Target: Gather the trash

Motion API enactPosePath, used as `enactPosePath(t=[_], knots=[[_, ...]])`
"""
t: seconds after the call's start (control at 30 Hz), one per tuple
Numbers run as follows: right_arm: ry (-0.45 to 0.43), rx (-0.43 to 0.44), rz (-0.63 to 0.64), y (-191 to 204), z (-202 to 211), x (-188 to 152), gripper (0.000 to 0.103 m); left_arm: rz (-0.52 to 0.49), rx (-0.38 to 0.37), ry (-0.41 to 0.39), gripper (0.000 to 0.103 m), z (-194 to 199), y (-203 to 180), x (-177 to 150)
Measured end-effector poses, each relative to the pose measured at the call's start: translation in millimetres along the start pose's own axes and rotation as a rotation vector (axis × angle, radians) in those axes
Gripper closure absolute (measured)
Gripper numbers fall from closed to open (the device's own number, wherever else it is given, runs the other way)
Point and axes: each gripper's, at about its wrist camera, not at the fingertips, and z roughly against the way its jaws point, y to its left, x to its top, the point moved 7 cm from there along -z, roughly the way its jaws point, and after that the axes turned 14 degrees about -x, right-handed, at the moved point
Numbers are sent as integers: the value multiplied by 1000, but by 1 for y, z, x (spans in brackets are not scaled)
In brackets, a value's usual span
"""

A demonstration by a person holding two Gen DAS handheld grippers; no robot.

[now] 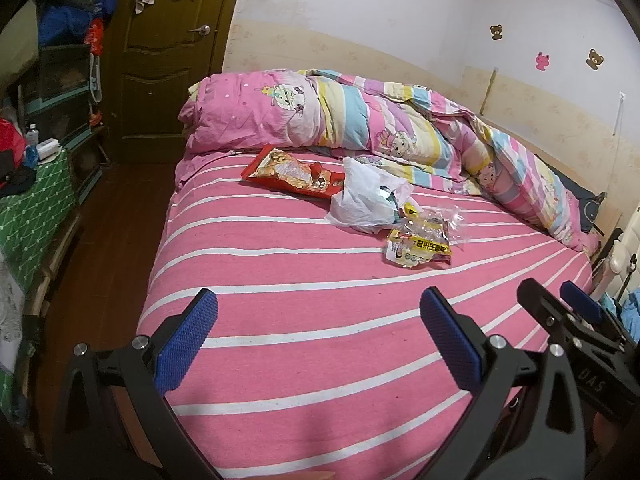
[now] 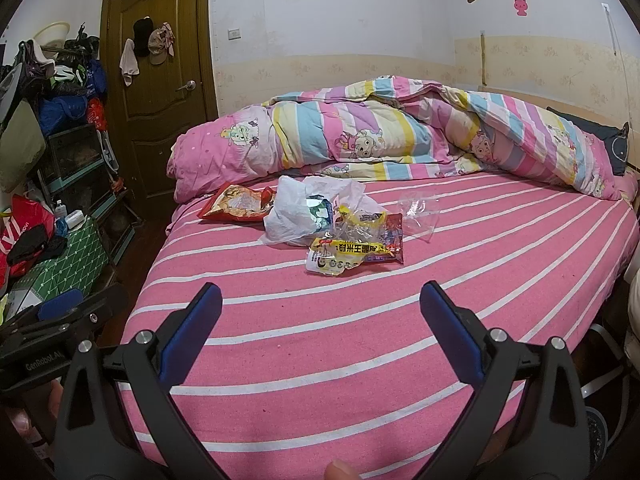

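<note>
Both hand-held grippers hover above the near part of a bed (image 1: 320, 360) covered in a pink sheet with white stripes, and neither holds anything. The left hand-held gripper (image 1: 318, 336) has its blue-padded fingers spread wide over bare sheet, and the right hand-held gripper (image 2: 320, 332) is spread just as wide; each also shows at the edge of the other's view, side by side with it. The trash lies in a loose cluster near the middle of the bed, well beyond both sets of fingertips. Farthest back is a torn red snack bag (image 1: 292, 174), lying flat just in front of the rolled quilt (image 1: 360, 120). A crumpled white plastic bag (image 1: 366, 196) sits next to it, overlapping the red bag's end in the right wrist view. In front of the white bag rests a yellow and clear wrapper (image 2: 352, 252) with printed characters, touching the white bag's edge, and a crumpled piece of clear plastic (image 2: 420, 212) lies on the sheet just to its right. The quilt, striped in pink, blue and yellow with cartoon sheep, is bunched along the far side of the bed against the wall. A brown door (image 2: 160, 100) with hats and cloths hung on it stands at the left, beside cluttered shelves (image 2: 72, 152).
</note>
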Motion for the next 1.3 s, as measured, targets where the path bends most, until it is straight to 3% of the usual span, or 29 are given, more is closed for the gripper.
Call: enactPosePath(t=[0.6, 0.93, 1.3], knots=[[-1, 4, -1, 1, 1, 0, 5, -1, -7, 5, 5, -4, -9, 0], [3, 15, -2, 1, -1, 2, 5, -65, -69, 14, 5, -6, -20, -2], [6, 28, 33, 8, -5, -2, 5, -23, -102, 53, 5, -19, -15, -1]])
